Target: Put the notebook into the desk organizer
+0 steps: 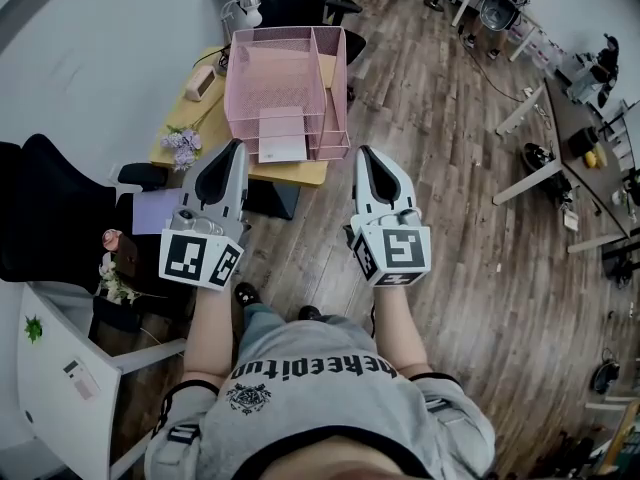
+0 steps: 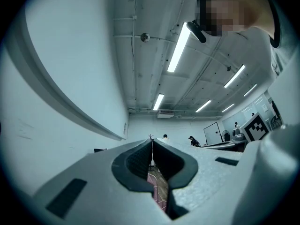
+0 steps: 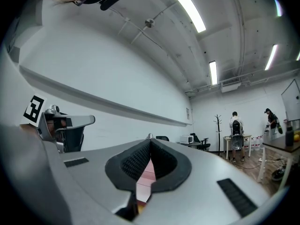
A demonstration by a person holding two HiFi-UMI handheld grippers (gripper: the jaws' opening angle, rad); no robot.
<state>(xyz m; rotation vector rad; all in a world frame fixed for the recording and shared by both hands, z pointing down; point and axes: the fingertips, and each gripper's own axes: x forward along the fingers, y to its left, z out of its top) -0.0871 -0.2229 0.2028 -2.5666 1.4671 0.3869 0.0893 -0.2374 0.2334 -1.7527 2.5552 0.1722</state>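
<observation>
Head view looks down past a grey shirt (image 1: 330,398) to two hands, each holding a gripper out above the wooden floor (image 1: 450,168). The left gripper (image 1: 238,144) has its jaws pressed together with nothing between them. The right gripper (image 1: 362,152) is likewise closed and empty, and each gripper view shows the same. Just beyond their tips stands the table (image 1: 300,174), carrying the pink mesh desk organizer (image 1: 340,78). The notebook (image 1: 283,136) lies in the organizer's low front compartment. Lilac flowers (image 1: 182,146) sit at the table's left edge, and a white lamp (image 1: 245,8) stands behind the organizer.
</observation>
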